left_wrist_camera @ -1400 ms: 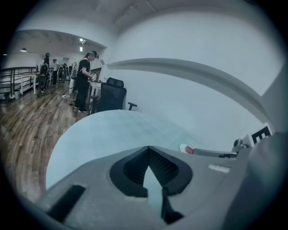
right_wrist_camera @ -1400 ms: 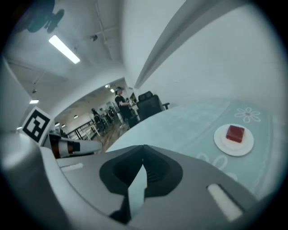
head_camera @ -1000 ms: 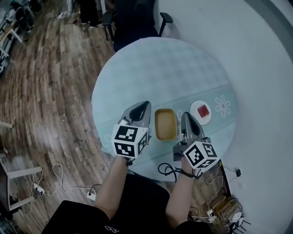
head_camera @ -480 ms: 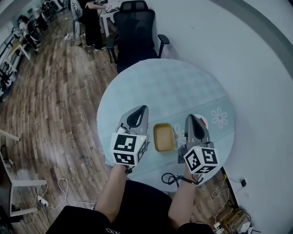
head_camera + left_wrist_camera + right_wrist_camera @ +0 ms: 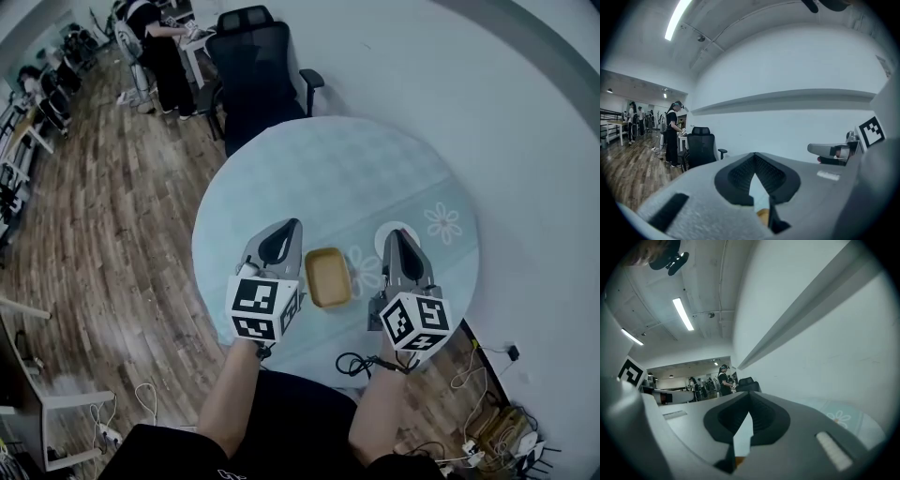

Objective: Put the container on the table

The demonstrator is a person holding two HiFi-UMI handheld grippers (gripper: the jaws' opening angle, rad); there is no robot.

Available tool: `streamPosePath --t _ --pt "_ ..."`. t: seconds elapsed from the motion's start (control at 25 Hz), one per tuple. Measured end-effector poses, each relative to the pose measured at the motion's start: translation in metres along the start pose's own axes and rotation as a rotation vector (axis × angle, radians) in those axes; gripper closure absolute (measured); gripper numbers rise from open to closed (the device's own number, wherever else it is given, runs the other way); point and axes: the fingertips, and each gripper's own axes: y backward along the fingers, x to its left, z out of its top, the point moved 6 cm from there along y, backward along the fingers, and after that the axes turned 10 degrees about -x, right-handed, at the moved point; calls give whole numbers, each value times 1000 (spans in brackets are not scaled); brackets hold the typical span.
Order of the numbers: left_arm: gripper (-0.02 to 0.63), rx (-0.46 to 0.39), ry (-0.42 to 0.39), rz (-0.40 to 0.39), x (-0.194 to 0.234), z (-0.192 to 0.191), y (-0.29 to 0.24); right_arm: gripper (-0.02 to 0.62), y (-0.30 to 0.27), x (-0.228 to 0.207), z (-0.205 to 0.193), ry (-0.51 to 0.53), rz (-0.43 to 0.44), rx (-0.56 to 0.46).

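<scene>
The container (image 5: 328, 277), a shallow yellow rectangular tray, lies on the round table (image 5: 319, 159) close to its near edge, in the gap between the two grippers. Its long axis runs near to far, only slightly turned, much as both grippers point. It lies to the right of the left gripper (image 5: 292, 225) and to the left of the right gripper (image 5: 395, 234). From above the left one looks just beside it, with the right one a little further off, so the left seems the nearer. Both grippers are clenched on nothing: in each gripper view the dark pads meet at the tips, leaving only a thin wedge of light below. The head view alone shows the whole tray and where it sits. The gripper views look out level over it, to a wall, a black chair (image 5: 702, 149) and people standing far off, and catch only a yellow sliver low in the wedge. The tray appears to rest on the table already, though its height is hard to judge from above.
</scene>
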Motion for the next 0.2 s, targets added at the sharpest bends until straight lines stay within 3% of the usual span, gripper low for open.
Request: streamPosePath --t 0.2 --pt "604 13 -2 -10 -10 -7 -8 586 2 -17 -1 4 -18 8"
